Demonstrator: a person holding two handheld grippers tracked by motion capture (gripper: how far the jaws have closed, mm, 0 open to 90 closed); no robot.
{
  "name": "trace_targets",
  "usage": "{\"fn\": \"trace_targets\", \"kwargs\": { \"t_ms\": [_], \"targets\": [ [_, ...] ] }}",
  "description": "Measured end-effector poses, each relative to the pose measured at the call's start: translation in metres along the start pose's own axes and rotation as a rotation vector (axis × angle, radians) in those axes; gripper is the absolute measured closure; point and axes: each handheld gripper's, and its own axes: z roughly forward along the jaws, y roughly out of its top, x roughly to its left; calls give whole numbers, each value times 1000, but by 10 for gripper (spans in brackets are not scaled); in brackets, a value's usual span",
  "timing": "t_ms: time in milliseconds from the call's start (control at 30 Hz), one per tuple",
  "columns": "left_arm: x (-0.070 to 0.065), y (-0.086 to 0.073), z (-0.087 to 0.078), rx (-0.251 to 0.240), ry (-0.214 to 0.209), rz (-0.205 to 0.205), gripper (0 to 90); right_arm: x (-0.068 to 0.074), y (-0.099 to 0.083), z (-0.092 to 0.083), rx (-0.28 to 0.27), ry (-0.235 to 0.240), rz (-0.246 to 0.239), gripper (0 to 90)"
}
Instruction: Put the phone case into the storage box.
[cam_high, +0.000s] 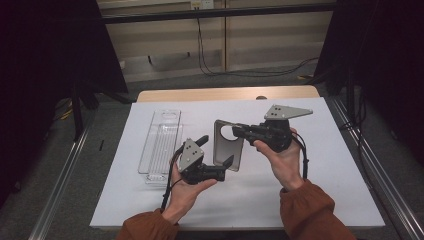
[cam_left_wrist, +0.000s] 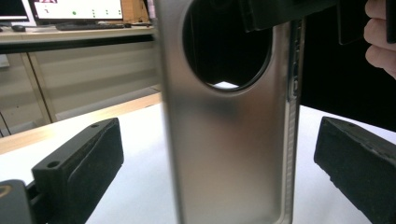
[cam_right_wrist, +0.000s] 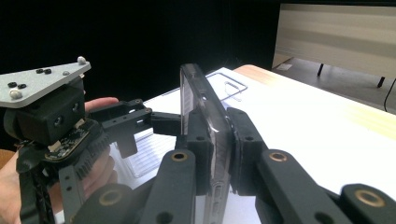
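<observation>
A smoky translucent phone case (cam_high: 227, 146) with a round camera hole hangs upright over the white sheet. My right gripper (cam_high: 235, 131) is shut on its upper edge; the right gripper view has both jaws clamped on the case (cam_right_wrist: 205, 100). My left gripper (cam_high: 216, 151) is open, its jaws standing either side of the case without touching. In the left gripper view the case (cam_left_wrist: 229, 154) stands between the two black pads (cam_left_wrist: 93, 158), with wide gaps both sides. The left gripper's body (cam_right_wrist: 46, 116) sits left of the case in the right gripper view.
A clear plastic tray (cam_high: 161, 140) lies on the white sheet (cam_high: 300, 190) left of the grippers. The wooden table edge (cam_high: 225, 94) runs along the back. Black frames and curtains flank the table; cables trail on the floor behind.
</observation>
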Motion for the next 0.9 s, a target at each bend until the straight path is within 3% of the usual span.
{"fn": "trace_targets", "kwargs": {
  "t_ms": [67, 200, 367, 533, 667, 900],
  "targets": [
    [-1, 1, 1, 1, -3, 6, 18, 3, 0, 3, 5, -15, -6, 808],
    [-8, 3, 5, -16, 48, -6, 20, 6, -1, 6, 8, -28, 2, 808],
    [-12, 6, 7, -25, 82, -9, 21, 7, -2, 8, 9, -37, 5, 808],
    [-14, 8, 9, -19, 87, -14, 23, 10, -3, 10, 11, -39, 7, 808],
    [-14, 7, 10, -18, 101, -46, 23, 12, -4, 11, 13, -52, 11, 808],
    [-11, 5, 11, -6, 103, -44, 24, 16, -6, 15, 13, -52, 16, 809]
  ]
}}
